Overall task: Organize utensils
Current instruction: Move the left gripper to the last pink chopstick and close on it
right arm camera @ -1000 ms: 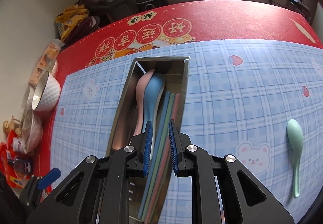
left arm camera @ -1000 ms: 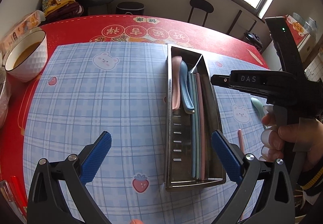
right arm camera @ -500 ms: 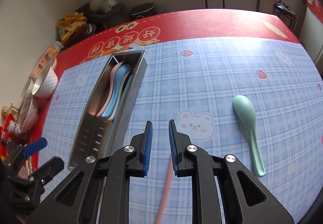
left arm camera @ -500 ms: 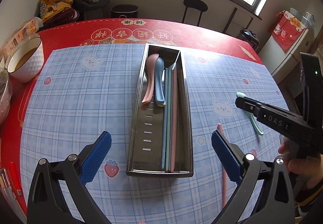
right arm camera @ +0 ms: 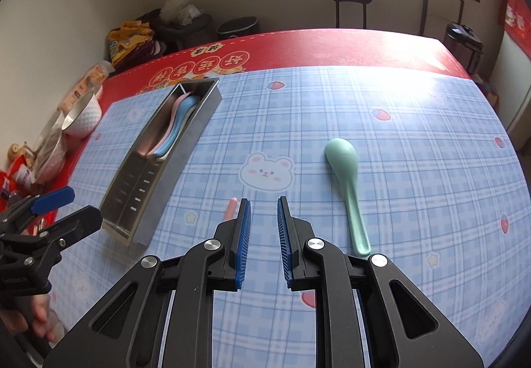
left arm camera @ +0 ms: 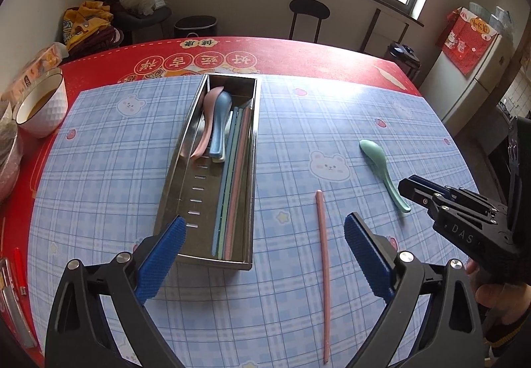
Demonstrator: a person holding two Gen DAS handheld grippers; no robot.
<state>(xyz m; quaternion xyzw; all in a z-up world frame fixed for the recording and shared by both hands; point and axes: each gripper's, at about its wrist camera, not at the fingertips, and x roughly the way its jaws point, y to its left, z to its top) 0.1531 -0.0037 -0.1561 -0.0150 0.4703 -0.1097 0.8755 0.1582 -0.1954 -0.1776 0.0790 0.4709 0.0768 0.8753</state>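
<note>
A steel utensil tray (left arm camera: 186, 149) (right arm camera: 195, 132) on the blue plaid mat holds a pink spoon (left arm camera: 207, 109), a blue spoon (left arm camera: 219, 122) and several chopsticks (left arm camera: 234, 175). A pink chopstick (left arm camera: 322, 261) lies on the mat right of the tray; only its tip (right arm camera: 231, 207) shows in the right wrist view. A green spoon (left arm camera: 381, 169) (right arm camera: 346, 182) lies further right. My left gripper (left arm camera: 262, 255) is wide open and empty, near the tray's front end. My right gripper (right arm camera: 263, 225) (left arm camera: 415, 188) is slightly open and empty, above the mat between chopstick and green spoon.
A white bowl (left arm camera: 39, 106) (right arm camera: 83, 112) with brown liquid stands at the left edge of the red table, with packets and clutter beside it. A red pen (left arm camera: 20, 271) lies at the near left. A stool (left arm camera: 308, 16) and a bin (left arm camera: 195, 26) stand beyond the table.
Both grippers have pulled back from the tray and swung right. The right gripper left the tray empty and now hovers near the loose pink chopstick, its jaws slightly wider.
</note>
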